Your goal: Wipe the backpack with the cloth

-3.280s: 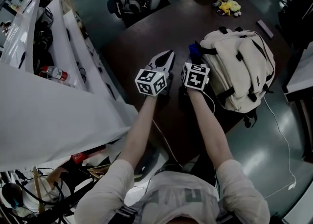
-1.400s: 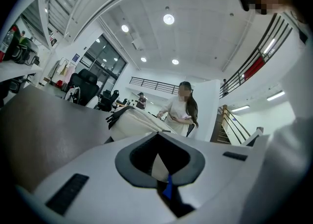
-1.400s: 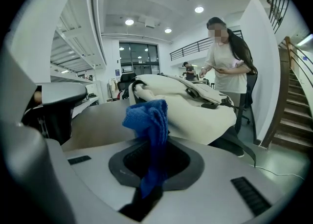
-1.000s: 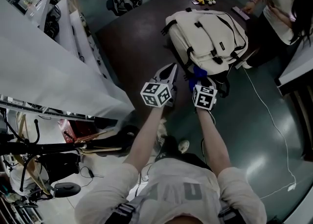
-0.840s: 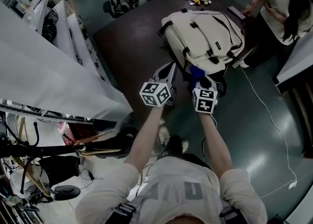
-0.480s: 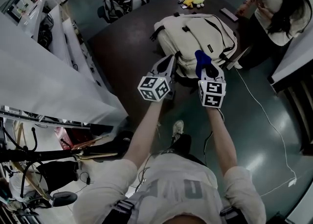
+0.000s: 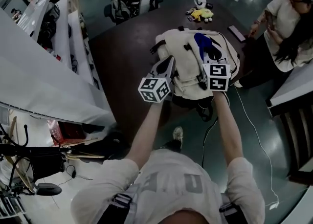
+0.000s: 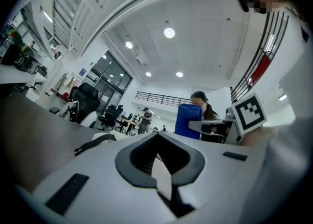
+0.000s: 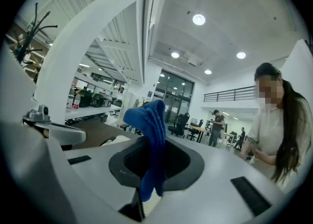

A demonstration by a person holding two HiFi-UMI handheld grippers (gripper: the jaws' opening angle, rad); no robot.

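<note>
Status: the cloth is in hand and brought to the work, but no wiping stroke can be confirmed. The cream fabric backpack with black straps and buckles (image 7: 183,74) lies at the near end of the dark brown counter (image 7: 127,56) and serves as the reference for all positions below. The right gripper (image 7: 210,57) is over the backpack's right half. Its jaws are pinching the blue ribbed cloth (image 7: 201,41), and in the right gripper view the cloth stands up out of the jaws in a folded bunch. Seen from the head view, the cloth overlaps the far part of the backpack; whether it touches the fabric cannot be told. The left gripper (image 7: 167,65) sits just beside the backpack's left edge, its jaws pressed together on nothing. Judged from this, the pick-up of the cloth is done and the whole surface is probably left to wipe. Obstructions: the black straps and buckles crossing the backpack are likely to snag the cloth. Beyond the backpack's far side, well apart, stand a yellow plush toy (image 7: 201,13) and a white cup (image 7: 198,2). A dark flat object (image 7: 237,33) lies near its far right corner. A person in a light shirt (image 7: 286,27) stands to the backpack's right. A white cable (image 7: 259,135) trails on the floor near its near right side.
</note>
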